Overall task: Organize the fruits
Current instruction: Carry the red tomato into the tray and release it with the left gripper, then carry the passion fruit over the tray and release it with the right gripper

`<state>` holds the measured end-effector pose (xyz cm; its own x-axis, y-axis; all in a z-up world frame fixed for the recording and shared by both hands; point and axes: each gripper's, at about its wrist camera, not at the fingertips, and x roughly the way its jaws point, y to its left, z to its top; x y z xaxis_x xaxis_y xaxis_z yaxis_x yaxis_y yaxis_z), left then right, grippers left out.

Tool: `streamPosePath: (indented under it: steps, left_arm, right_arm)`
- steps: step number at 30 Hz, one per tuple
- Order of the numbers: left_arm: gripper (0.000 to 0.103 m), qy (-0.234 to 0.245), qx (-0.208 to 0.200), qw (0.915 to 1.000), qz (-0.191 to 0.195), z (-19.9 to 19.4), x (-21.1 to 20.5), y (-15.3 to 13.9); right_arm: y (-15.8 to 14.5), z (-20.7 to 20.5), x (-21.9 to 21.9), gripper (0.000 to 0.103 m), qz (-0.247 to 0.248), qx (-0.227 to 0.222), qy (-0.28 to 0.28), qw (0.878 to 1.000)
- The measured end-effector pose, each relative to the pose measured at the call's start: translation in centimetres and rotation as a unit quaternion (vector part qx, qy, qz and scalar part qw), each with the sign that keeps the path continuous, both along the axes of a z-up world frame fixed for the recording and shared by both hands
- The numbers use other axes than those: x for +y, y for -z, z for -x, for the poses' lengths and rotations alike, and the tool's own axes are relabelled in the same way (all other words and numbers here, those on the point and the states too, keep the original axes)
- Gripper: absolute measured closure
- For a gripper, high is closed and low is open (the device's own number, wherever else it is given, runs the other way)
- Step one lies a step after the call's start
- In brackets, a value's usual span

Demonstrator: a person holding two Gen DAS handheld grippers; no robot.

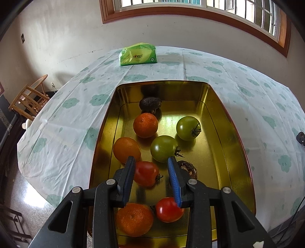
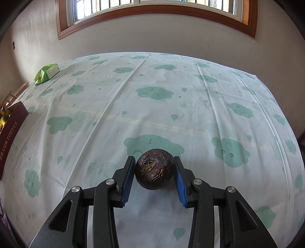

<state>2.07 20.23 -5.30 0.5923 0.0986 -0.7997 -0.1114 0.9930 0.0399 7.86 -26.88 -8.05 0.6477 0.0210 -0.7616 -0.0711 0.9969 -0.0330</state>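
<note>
Your table carried a white cloth [image 2: 156, 114] printed with pale green clouds, creased in long folds, and it stood against a plain whitish wall [image 2: 152, 38] under a wood-framed window [image 2: 152, 11]. A green tissue pack [image 1: 138, 54] lay at the far edge, and a wooden chair [image 1: 28, 99] stood beyond the left side.

Your left gripper [image 1: 151, 159] hung over the golden tin [image 1: 215, 106], its jaws narrowly apart and holding nothing; oranges, green and red tomatoes and dark wrinkled fruits lay on the tin's floor.

Your right gripper [image 2: 153, 159] had both pads against a wrinkled dark passion fruit [image 2: 154, 169] that sat on the cloth, well apart from the tin [image 2: 11, 126] at the left.
</note>
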Motion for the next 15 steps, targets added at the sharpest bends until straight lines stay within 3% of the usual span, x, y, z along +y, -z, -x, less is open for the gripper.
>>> streamPosePath:
  steps: [10, 15]
  left_arm:
    - [0.07, -0.001, -0.01, 0.9998, -0.015, 0.6, -0.2, -0.7]
    - [0.062, 0.0, -0.024, 0.9993, -0.029, 1.2, -0.4, -1.3]
  right_arm:
    - [0.0, 0.3, 0.6, 0.063, 0.018, -0.002, 0.0, 1.0]
    - [0.0, 1.0, 1.0, 0.063, 0.001, 0.001, 0.002, 1.0]
